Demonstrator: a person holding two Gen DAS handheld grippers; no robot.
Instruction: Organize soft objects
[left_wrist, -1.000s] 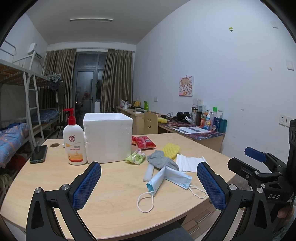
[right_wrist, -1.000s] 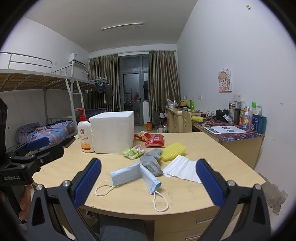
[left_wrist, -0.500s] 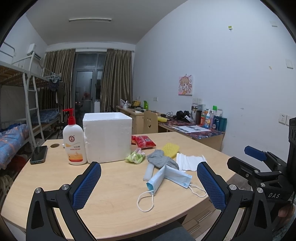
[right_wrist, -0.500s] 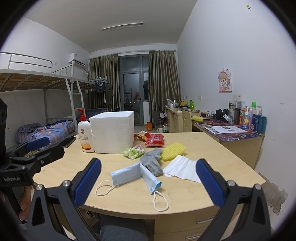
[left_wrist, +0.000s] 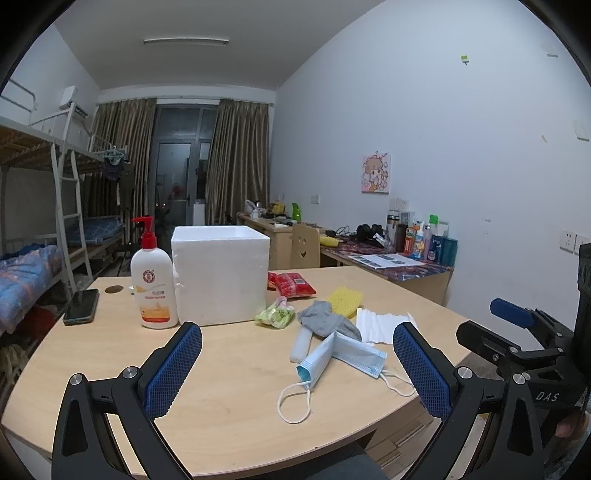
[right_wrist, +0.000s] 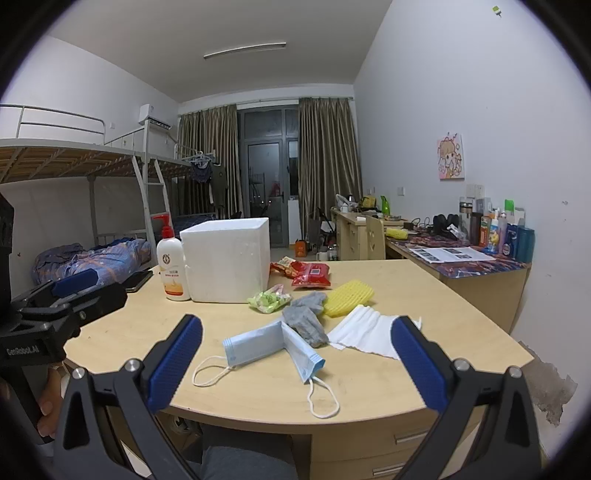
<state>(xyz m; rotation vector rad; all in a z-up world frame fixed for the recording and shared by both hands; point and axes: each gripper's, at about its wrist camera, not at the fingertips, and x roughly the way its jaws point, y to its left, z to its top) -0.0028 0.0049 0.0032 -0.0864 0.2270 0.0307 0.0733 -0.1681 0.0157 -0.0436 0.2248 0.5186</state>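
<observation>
Two handheld grippers hover at the near edge of a rounded light-wood table in a dormitory room, the left gripper and the right gripper each with blue-padded fingers spread wide and empty. The soft items lie in a loose cluster at the middle of the tabletop: a folded pale-blue surgical face mask with white ear loops nearest the edge, a crumpled grey fabric glove overlapping its far side, a pleated white face mask just to the right, and a yellow ribbed sponge behind the glove. A small green crinkled wrapper packet sits beside the glove, near the front corner of an open white polystyrene foam box. A white pump bottle with a red dispenser stands touching the box's left side, red snack packets lie behind the cluster, and a dark smartphone rests farther left.
</observation>
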